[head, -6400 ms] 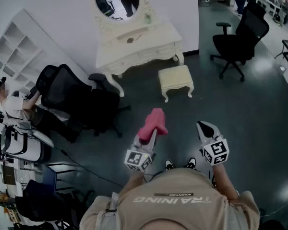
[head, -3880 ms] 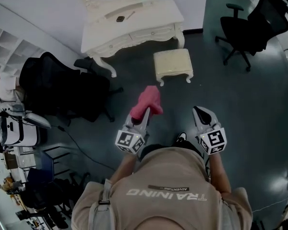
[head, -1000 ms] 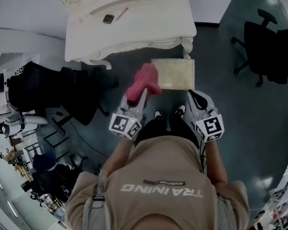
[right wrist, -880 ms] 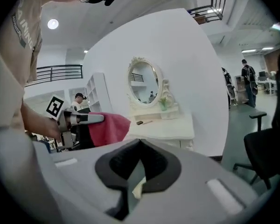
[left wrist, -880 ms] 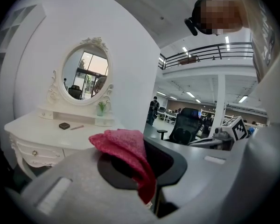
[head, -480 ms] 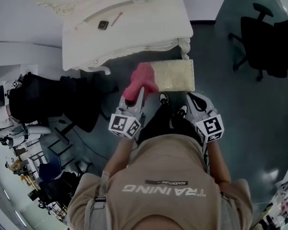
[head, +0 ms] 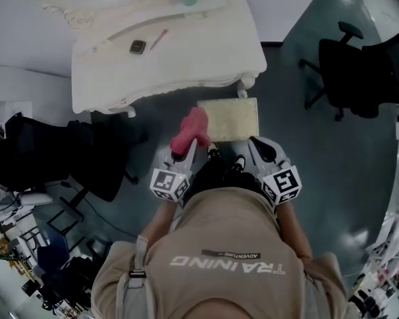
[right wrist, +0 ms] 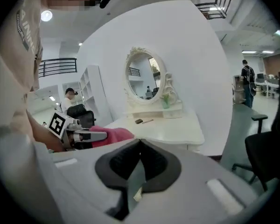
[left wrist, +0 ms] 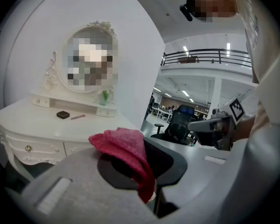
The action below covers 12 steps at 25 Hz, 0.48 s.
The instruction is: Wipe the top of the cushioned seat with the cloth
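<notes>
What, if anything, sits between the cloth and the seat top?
Nothing visible. The left gripper holds the pink cloth by the cushioned seat's left edge in the head view, and the seat top is bare.

Your head view is dim overall: the floor [head: 319,178] reads dark, with soft pale glare patches at upper right and lower right. The white table [head: 186,58] is the brightest area and nearly washes out. Straight lines bow toward that frame's edges. Both gripper views give you black, vignetted corners and strong fisheye bending. Ceiling lights [left wrist: 183,47] glow overhead in the left gripper view, where the near body of the left hand-held gripper [left wrist: 147,171] is soft and the cloth [left wrist: 126,148] crisper. A round lamp [right wrist: 46,16] flares at the right gripper view's upper left.
</notes>
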Tool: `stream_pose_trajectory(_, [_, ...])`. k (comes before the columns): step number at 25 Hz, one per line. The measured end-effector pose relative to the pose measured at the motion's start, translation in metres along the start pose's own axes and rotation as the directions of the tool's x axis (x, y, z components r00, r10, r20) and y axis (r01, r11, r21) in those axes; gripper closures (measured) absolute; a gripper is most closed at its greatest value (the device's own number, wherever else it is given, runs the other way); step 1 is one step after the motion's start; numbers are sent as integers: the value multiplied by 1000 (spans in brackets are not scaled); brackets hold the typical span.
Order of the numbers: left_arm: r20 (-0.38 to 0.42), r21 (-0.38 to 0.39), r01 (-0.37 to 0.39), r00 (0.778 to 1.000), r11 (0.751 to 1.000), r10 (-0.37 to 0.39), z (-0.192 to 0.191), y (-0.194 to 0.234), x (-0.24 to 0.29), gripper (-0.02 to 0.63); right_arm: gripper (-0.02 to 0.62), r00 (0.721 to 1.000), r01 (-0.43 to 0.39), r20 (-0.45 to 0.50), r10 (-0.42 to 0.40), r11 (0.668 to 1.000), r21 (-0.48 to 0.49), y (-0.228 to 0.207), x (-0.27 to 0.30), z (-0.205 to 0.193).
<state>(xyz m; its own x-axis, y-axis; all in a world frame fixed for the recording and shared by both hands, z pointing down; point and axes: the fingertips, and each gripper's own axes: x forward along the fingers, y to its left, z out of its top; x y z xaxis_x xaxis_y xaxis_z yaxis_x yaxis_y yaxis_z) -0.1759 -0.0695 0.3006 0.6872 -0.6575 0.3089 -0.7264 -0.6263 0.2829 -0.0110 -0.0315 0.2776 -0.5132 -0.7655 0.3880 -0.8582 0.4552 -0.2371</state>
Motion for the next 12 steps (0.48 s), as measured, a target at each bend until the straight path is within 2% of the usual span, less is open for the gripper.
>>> stream_pose_trajectory(6, [-6,-28,-8,1000,1000,8,-15,55,11,568,594,999,-51,-8,50,998,-31,17,48,9])
stream_pose_trajectory(12, [-47,-28,-15,999,999,14,-49,86,32,568,594,1000,30,-4,-30,994,-109,-13,85,-22])
